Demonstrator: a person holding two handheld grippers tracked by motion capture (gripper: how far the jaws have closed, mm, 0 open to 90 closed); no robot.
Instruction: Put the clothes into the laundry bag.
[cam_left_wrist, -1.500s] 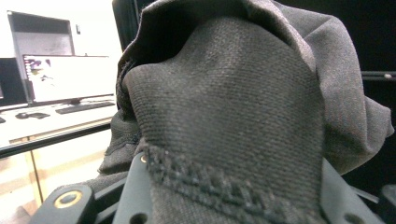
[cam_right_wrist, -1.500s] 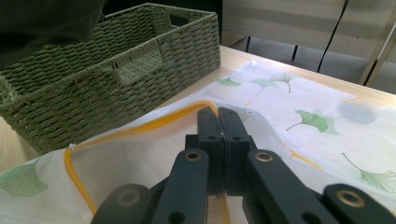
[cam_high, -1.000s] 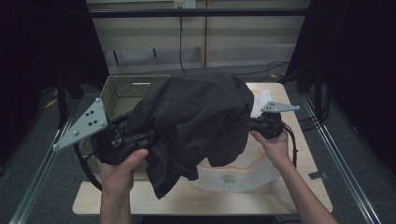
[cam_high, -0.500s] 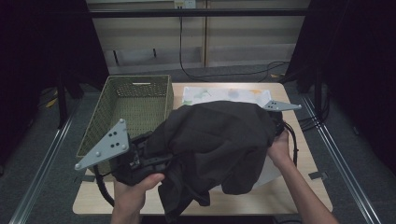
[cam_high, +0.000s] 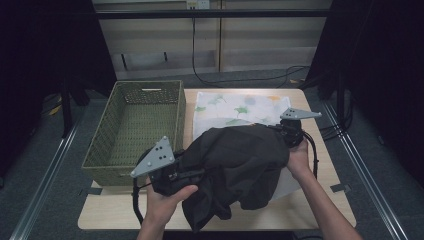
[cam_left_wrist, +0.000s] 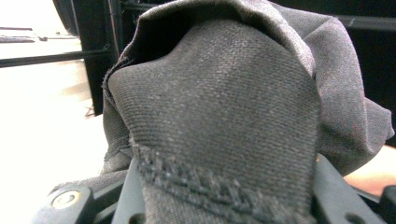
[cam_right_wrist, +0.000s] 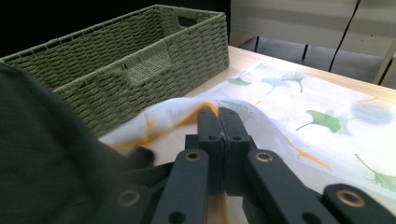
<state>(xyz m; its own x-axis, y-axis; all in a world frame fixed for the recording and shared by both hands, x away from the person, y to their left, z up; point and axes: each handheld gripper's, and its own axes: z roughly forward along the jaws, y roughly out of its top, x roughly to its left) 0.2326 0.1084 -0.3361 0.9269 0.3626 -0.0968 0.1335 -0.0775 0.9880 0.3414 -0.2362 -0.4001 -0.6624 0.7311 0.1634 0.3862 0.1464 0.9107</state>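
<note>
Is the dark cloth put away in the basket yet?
Not yet. The green basket holds nothing. Both grippers grip the dark cloth: the left gripper at its near edge, the right gripper at its far side, low over the leaf-print cloth. Laying or stowing it remains.

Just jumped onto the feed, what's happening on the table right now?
A person is handling a dark garment with a gripper in each hand. The left gripper is clamped on a hemmed edge of it near the front of the table. The right gripper has its jaws shut at the garment's far side. The dark fabric lies bunched over a white leaf-print cloth spread on the table. A green woven basket sits to the left with nothing in it.
</note>
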